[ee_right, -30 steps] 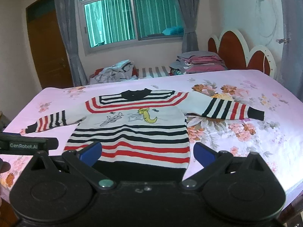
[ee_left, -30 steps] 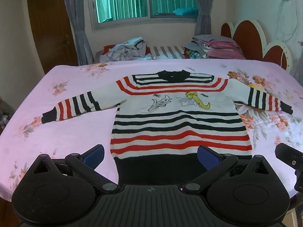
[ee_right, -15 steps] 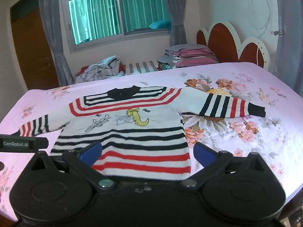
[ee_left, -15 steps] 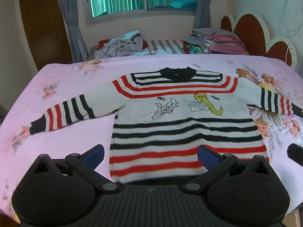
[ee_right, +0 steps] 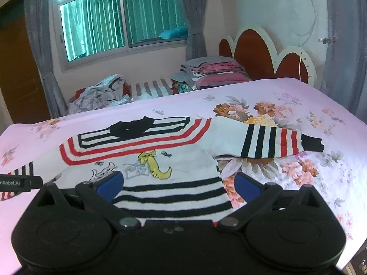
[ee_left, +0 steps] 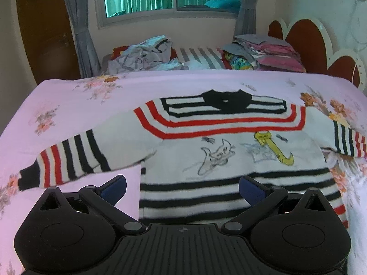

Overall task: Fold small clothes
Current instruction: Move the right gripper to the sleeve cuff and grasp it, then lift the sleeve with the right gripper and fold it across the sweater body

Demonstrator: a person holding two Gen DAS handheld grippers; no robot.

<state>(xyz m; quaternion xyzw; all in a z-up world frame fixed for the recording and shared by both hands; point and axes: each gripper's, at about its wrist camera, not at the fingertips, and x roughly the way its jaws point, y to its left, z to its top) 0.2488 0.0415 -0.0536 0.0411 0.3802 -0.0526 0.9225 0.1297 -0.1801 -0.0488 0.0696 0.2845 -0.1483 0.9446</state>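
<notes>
A small striped sweater [ee_left: 229,151] lies flat, front up, on the pink floral bed sheet [ee_left: 91,105], with both sleeves spread out. It is white with red and black stripes, a black collar and cartoon cats. My left gripper [ee_left: 182,186] is open and empty, above the sweater's lower left body, near the left sleeve [ee_left: 71,160]. My right gripper [ee_right: 179,184] is open and empty, above the sweater's [ee_right: 160,160] lower right body, with the right sleeve [ee_right: 270,142] ahead to the right. The sweater's hem is hidden behind both grippers.
A heap of unfolded clothes [ee_left: 142,53] and a stack of folded linen [ee_left: 263,52] lie beyond the bed's far edge under the window. A red and white headboard [ee_right: 263,57] stands at the right. The left gripper's body [ee_right: 18,182] shows at the right wrist view's left edge.
Both grippers have moved forward over the sweater, from its black hem up to its mid body. Both stayed open. The sweater has not moved.
</notes>
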